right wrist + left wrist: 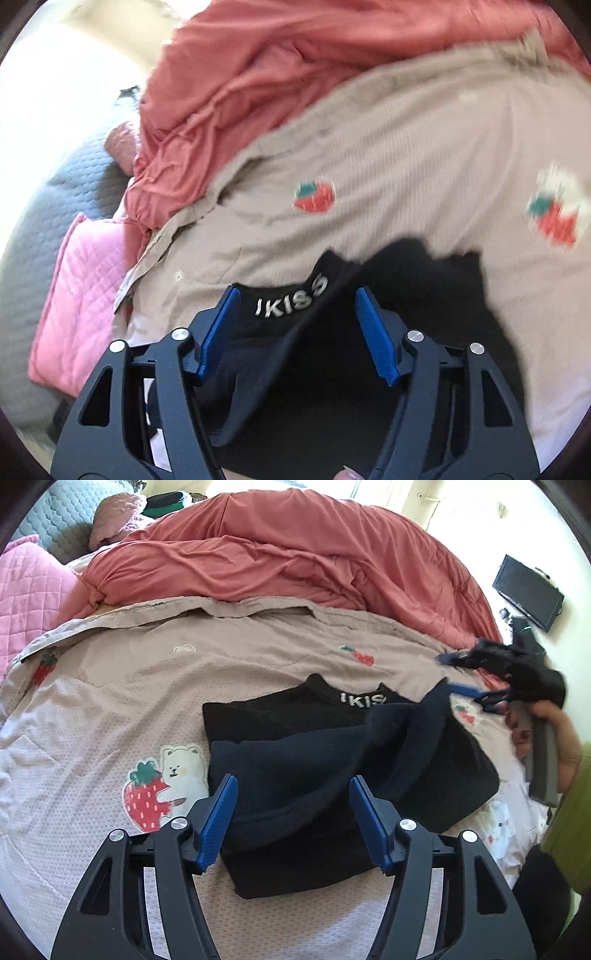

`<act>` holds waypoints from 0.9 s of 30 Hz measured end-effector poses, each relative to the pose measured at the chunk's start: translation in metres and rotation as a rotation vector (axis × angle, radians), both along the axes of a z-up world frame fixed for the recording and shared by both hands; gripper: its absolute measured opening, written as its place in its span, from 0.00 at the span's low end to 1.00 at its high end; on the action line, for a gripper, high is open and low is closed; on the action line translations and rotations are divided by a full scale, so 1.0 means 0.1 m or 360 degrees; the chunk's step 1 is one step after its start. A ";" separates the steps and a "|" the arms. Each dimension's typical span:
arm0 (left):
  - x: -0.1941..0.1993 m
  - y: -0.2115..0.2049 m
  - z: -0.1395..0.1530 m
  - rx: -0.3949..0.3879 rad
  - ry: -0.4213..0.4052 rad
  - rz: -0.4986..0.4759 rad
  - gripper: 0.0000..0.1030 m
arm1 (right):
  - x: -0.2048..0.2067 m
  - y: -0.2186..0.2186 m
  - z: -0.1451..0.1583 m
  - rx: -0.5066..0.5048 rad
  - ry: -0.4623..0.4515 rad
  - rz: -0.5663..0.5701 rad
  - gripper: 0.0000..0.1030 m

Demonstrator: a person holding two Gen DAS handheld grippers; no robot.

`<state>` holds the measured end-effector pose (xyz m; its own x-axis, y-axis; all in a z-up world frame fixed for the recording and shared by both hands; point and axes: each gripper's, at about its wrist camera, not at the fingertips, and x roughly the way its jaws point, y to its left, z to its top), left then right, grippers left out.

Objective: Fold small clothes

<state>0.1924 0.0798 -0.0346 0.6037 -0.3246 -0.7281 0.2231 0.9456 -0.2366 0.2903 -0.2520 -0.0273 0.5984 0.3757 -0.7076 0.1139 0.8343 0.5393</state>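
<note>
**A:** Where does your garment sit?

**B:** Your black garment (332,775) lies on the beige bedspread (110,709) with the strawberry prints, right of the bear-and-strawberry patch (162,786). In your left wrist view its long axis runs from near-left to far-right. The collar with the white lettering (364,699) points to the far side, toward the red duvet (258,554). A dark blue layer is folded over the near half, and a fold of it rises toward the far right.

**A:** Your left gripper?

**B:** Your left gripper (293,823) hangs released. Its blue pads (221,819) stand well apart on either side of the near edge of the cloth, and neither pad presses on it.

**A:** And the right one?

**B:** In the left view your right gripper (461,675) shows blurred at the far right, with your hand (546,734) on its grey handle. In its own view the right gripper (295,332) is spread open above the collar; the lettering (291,299) reads between the pads. A dark fold crosses the gap, but you cannot see either pad clamping it. That view is smeared, so fine contact is hard to tell.

**A:** Anything else nearby?

**B:** A pink quilted pillow (29,590) at the far left.
</note>
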 end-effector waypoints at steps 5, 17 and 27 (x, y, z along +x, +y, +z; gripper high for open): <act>0.04 0.21 0.06 -0.0041 0.0015 0.0059 0.67 | -0.16 -0.33 0.02 -0.0224 -0.0036 -0.0034 0.57; 0.18 0.29 -0.21 -0.0165 0.0157 0.0080 0.75 | 0.22 -0.63 -0.29 -0.0353 0.0157 -0.0162 0.57; 0.20 0.01 -0.33 -0.0025 0.0103 0.0017 0.23 | 0.58 -0.29 -0.64 -0.0391 0.0439 0.0058 0.18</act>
<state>0.2124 0.0808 -0.0672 0.5592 -0.3302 -0.7605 0.1966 0.9439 -0.2653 0.3481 -0.2811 -0.0913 0.3619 0.1922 -0.9122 0.1946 0.9414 0.2756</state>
